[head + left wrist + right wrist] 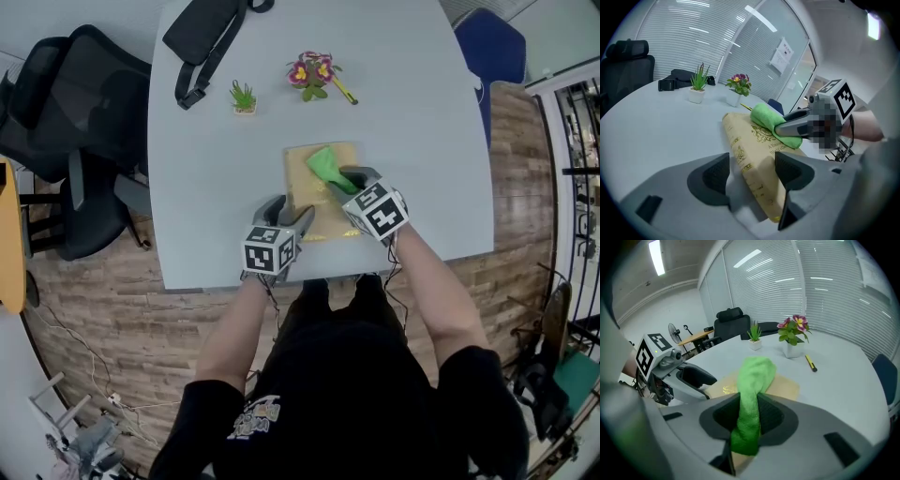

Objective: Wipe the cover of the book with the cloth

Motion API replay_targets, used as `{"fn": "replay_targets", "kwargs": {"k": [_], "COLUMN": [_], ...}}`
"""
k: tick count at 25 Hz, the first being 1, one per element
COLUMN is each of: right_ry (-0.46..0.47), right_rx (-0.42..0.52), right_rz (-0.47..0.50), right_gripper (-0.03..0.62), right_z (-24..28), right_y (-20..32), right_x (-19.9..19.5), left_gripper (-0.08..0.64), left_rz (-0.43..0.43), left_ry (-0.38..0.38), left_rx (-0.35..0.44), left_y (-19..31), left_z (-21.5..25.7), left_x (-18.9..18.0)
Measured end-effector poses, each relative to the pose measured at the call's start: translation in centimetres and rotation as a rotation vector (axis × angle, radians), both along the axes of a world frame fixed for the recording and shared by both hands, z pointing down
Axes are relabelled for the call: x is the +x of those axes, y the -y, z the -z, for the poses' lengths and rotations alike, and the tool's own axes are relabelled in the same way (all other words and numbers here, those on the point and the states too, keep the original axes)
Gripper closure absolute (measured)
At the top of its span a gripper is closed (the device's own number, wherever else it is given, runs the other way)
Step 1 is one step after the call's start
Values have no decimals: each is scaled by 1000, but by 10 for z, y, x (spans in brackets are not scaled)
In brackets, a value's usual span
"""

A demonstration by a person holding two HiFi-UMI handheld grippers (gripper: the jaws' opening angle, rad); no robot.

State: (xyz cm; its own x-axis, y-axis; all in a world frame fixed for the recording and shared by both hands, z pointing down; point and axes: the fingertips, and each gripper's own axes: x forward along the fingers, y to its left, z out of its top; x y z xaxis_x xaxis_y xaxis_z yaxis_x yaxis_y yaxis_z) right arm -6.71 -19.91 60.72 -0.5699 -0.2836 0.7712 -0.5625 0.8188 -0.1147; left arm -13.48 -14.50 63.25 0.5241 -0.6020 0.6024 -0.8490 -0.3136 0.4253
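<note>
A tan book (314, 202) with gold lettering lies flat near the front edge of the pale grey table (422, 169). My right gripper (349, 178) is shut on a green cloth (328, 167), whose free end rests on the cover's far half. In the right gripper view the cloth (752, 380) runs up between the jaws of that gripper (749, 416) onto the book (785, 385). My left gripper (291, 214) is open, its jaws astride the book's near left corner. In the left gripper view the book's spine (750, 168) lies between the jaws of this gripper (752, 173), with a gap beside the left jaw.
A potted flower (312, 73), a small green plant (244, 97) and a yellow pen (343, 90) stand beyond the book. A black bag (202, 33) lies at the far left of the table. Black office chairs (75, 141) stand left, a blue chair (492, 47) far right.
</note>
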Motion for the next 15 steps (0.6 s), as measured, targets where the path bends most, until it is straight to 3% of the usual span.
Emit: {"fn": "replay_targets", "kwargs": {"k": [15], "right_ry": [-24], "right_rx": [25], "right_rz": [-195], "right_gripper": [491], "right_z": [-3], "right_y": [16], "right_x": [68], "left_gripper": [267], "left_rz": [-16], "left_ry": [29], "left_rx": [5], "left_y": [0], "left_z": [2], "left_x": [1]}}
